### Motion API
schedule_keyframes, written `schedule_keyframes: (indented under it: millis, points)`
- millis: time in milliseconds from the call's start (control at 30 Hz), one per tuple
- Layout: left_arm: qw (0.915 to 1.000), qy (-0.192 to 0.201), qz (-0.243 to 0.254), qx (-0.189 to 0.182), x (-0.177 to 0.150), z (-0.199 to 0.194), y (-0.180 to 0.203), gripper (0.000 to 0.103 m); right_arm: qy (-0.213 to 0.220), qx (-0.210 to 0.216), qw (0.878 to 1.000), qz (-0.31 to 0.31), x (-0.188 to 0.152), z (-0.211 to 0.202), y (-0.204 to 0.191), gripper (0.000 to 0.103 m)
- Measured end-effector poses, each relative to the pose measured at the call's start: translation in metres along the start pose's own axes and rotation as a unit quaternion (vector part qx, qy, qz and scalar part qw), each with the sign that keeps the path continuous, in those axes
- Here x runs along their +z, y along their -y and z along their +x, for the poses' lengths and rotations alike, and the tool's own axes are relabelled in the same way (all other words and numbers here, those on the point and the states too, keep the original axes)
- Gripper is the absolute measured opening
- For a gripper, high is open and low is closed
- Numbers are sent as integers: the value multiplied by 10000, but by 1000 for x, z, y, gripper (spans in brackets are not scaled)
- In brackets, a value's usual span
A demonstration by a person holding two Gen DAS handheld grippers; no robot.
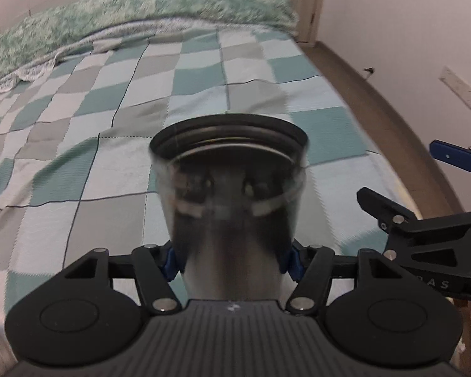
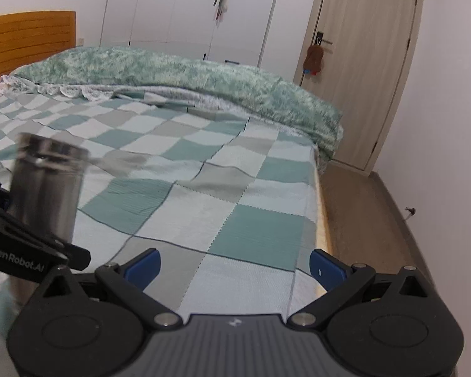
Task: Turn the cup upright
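A shiny steel cup (image 1: 232, 201) is held in my left gripper (image 1: 232, 260), whose blue pads are shut on its lower body. The cup's open mouth points away from the camera and somewhat upward, above the checked bedspread (image 1: 110, 144). In the right wrist view the cup (image 2: 47, 185) shows at the left, blurred, mouth up and tilted, with the left gripper's black arm under it. My right gripper (image 2: 234, 267) is open and empty over the bed's right part; it also shows in the left wrist view (image 1: 424, 182) to the right of the cup.
A fluffy green blanket (image 2: 179, 78) lies bunched along the bed's far side. The bed's right edge (image 2: 322, 207) drops to a wooden floor (image 2: 370, 220). A door (image 2: 367, 62) and white wardrobes (image 2: 188, 9) stand behind. A wooden headboard (image 2: 28, 40) is at far left.
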State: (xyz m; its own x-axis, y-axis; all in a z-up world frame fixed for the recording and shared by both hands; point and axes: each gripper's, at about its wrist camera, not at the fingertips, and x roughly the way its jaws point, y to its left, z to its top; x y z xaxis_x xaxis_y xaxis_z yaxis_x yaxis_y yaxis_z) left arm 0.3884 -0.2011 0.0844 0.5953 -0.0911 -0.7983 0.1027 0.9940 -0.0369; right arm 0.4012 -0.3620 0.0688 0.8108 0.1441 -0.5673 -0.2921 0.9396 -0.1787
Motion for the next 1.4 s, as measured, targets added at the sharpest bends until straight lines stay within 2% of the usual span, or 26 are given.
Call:
schedule_keyframes:
  millis: [233,400,500,633,733,867,1100,1133,1200,1233,1267,1300,1400]
  points:
    - [9993,90,212,-302,-42,-74,-1,63,91,-100,9999,96,-15,-82,-19,101]
    - [9977,-123,375,-556,-85,-110,-13,63,-2,-71,9999,106,-36,-128,-43,101]
    - [9972,-268,327,-617,-110,-119,-22,63,-103,-24,9999,62,-50,-146,-61,101]
    - [9951,-569,410,-696,-136,-118,-27,63,-276,87,9996,64,-68,-159,-78,101]
    - [9952,-687,361,-602,-144,-105,-30,63,-376,145,9992,58,-78,-159,-86,101]
    - [9948,-824,211,-560,-143,-80,-36,64,-462,208,9987,61,-83,-150,-90,101]
    - [9953,-760,202,-557,-131,-54,-30,64,-560,245,9980,129,-88,-127,-86,101]
    - [9953,-748,278,-547,-131,-52,-28,65,-569,253,9980,132,-89,-125,-86,101]
    - [9966,-634,401,-344,-131,-54,-27,80,-568,241,9980,149,-90,-123,-85,101]
    - [9977,-494,433,-183,-131,-58,-29,94,-553,238,9980,180,-90,-123,-83,101]
    - [9984,-358,423,-88,-133,-63,-31,103,-531,237,9980,238,-89,-125,-81,101]
    - [9991,-174,373,-52,-134,-70,-36,103,-506,239,9980,299,-89,-126,-79,101]
    - [9990,154,191,-378,-138,-88,-51,103,-439,215,9982,339,-85,-134,-78,101]
